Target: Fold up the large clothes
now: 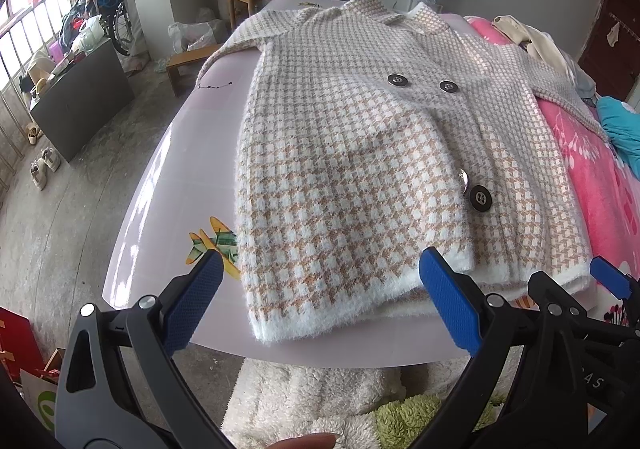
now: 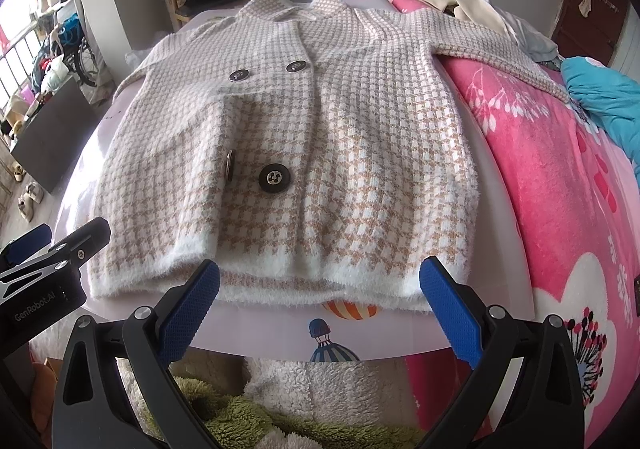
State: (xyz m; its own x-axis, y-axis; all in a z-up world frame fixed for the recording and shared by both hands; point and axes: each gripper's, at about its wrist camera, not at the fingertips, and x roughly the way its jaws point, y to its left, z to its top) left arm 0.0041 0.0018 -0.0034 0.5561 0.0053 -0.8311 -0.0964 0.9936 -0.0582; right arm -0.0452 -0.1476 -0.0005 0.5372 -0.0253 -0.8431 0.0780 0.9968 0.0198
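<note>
At lower left of my left wrist view, my left gripper (image 1: 320,281) is spread wide and empty, hovering just short of the near hem of the houndstooth knit coat (image 1: 352,153). The coat lies flat, buttoned, collar away from me, on a pale pink table (image 1: 172,177); bare tabletop runs along its left edge. In the right wrist view, my right gripper (image 2: 320,285) is equally released at the hem. A pink floral blanket (image 2: 560,189) borders the coat's right side.
</note>
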